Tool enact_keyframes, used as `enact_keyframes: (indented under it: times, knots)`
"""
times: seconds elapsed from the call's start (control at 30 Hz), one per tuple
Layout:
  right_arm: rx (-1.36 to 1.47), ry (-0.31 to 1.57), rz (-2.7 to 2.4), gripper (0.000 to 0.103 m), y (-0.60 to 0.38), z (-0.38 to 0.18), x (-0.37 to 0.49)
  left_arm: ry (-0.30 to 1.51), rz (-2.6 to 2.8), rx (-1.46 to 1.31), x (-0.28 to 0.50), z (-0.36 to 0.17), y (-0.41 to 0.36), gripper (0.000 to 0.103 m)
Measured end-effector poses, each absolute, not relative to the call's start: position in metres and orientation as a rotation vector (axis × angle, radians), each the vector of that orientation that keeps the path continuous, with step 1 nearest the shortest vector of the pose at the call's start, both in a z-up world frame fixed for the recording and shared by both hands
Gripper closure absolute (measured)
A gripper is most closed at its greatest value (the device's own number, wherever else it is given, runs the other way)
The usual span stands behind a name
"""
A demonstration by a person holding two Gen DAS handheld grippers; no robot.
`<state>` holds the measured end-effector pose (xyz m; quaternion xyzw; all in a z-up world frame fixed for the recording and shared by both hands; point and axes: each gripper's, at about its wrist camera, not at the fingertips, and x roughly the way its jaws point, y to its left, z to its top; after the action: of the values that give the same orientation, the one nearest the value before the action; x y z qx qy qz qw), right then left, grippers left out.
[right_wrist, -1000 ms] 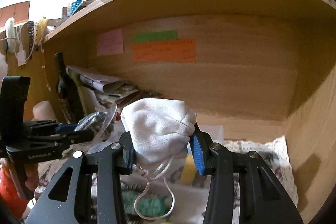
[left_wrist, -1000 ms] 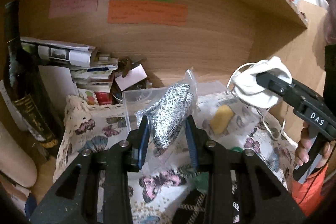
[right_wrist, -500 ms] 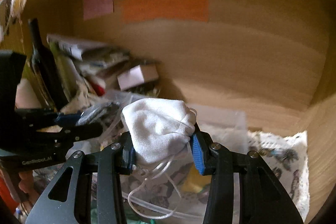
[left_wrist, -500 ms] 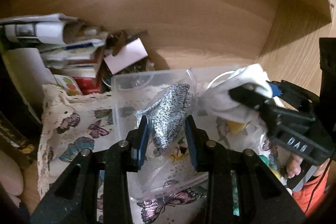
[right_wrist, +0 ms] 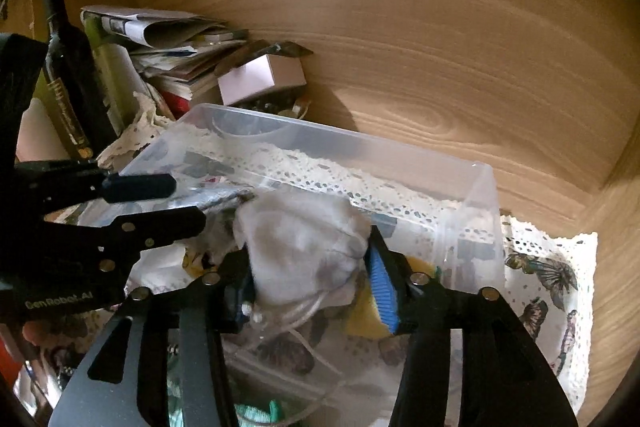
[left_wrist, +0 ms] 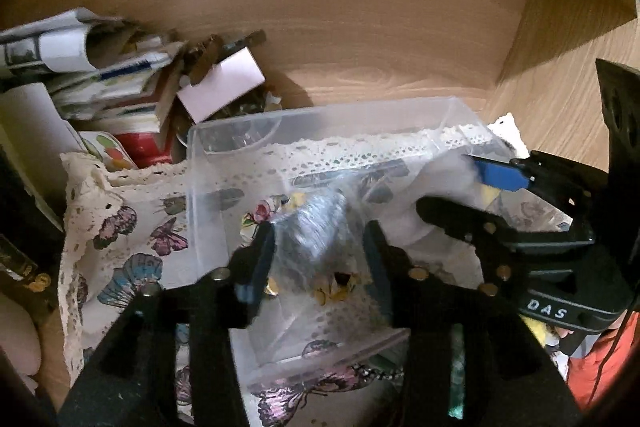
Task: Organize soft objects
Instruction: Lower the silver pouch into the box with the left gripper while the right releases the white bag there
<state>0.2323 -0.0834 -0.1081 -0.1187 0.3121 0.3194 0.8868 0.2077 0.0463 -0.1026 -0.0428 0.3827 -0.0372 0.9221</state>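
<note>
Largest first: the clear plastic bin (right_wrist: 472,211), rigid and slick-walled, sits on a lace-edged butterfly cloth (left_wrist: 120,227) over the wooden bench, and I hold both soft items inside its opening. My right hand-held gripper (right_wrist: 312,279) clamps a white fabric mask (right_wrist: 300,239) at its bunched middle; it looks limp and nearly weightless, with elastic loops dangling toward six o'clock that I judge could snag. My left hand-held gripper (left_wrist: 320,259) pinches a crinkly clear bag of silvery stuffing (left_wrist: 320,227), light but slippery, best gripped mid-body.
</note>
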Motion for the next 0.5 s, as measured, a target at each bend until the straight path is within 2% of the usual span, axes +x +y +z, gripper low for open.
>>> enact_keyframes:
  times: [0.03,0.23,0.5]
  knots:
    - [-0.247,0.640,0.664,0.045,-0.085,-0.106,0.230,0.772,-0.073,-0.087,0.203,-0.098,0.046,0.043]
    - [-0.223,0.572,0.661,0.037,-0.099,-0.087,0.211,0.689,-0.057,-0.086,0.184,-0.079,0.049,0.028]
    - [-0.197,0.453,0.645,0.025,-0.122,-0.061,0.173,0.596,-0.033,-0.073,0.151,-0.054,0.053,0.022]
